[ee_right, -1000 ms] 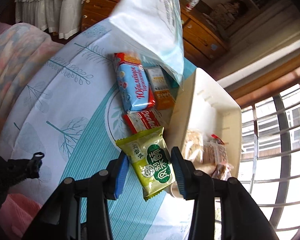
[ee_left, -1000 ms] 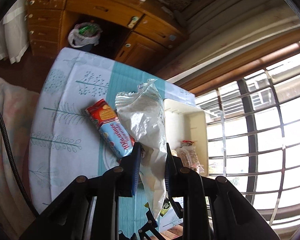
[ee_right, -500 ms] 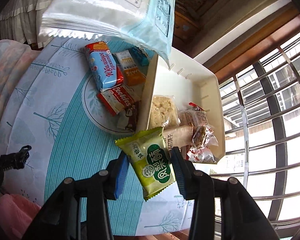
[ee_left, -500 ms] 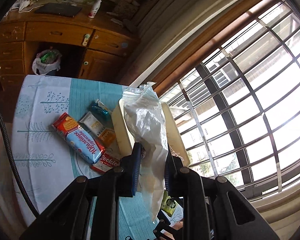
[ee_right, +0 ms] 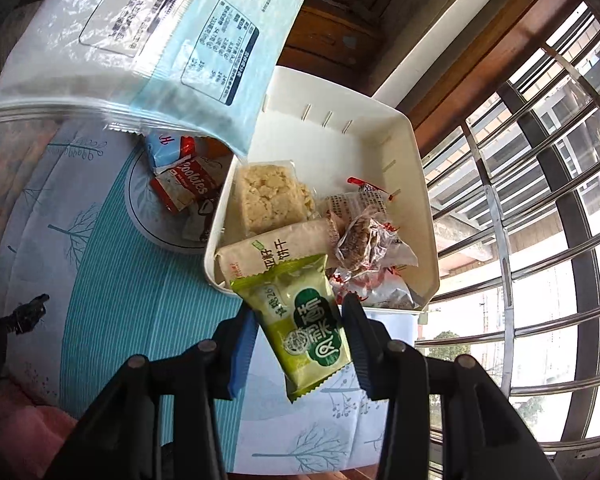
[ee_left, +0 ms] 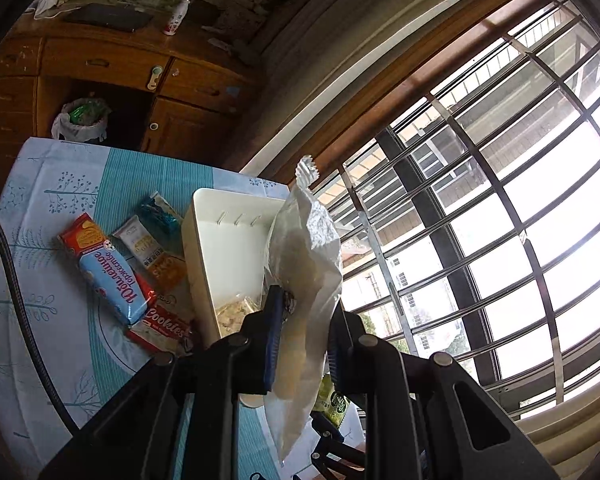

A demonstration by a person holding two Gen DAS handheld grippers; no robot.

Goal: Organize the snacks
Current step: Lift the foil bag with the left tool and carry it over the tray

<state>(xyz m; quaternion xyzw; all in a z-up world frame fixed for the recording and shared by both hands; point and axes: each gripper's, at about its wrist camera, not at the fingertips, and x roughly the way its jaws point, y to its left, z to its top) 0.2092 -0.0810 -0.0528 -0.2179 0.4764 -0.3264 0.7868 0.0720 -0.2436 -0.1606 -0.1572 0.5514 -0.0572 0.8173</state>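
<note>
Snacks loose on the table [ee_left: 52, 184], left of the bin: blue-and-red biscuit pack [ee_left: 108, 272], a small white-and-orange bar [ee_left: 148, 250], a teal wrapper [ee_left: 158, 214], and a red cookies pack [ee_left: 162, 326] lying just beside the bin wall. These four are not yet sorted, so I judge the job near half done.

Left claw [ee_left: 302, 336] is clamped on a big clear-and-white bag [ee_left: 304, 264], which hangs between the pads above the white bin [ee_left: 204, 216], on its window side. In the right wrist view this same bag [ee_right: 148, 40] spreads over the bin's far left corner.

Right claw [ee_right: 300, 336] is pinched on a green snack packet [ee_right: 304, 316], held above the near edge of the bin [ee_right: 412, 152]. Inside, the near half is crowded: a pale crumbly square [ee_right: 270, 196], a cream biscuit bar [ee_right: 276, 250], and several crinkly red-and-clear wrapped pieces [ee_right: 364, 240]. The far half is bare floor, so that is the open room for both loads.

Edges to mind: the window grille [ee_right: 532, 208] stands close behind the bin's right wall, and the table edge is near below my right claw. The big bag may need laying flat to fit.
</note>
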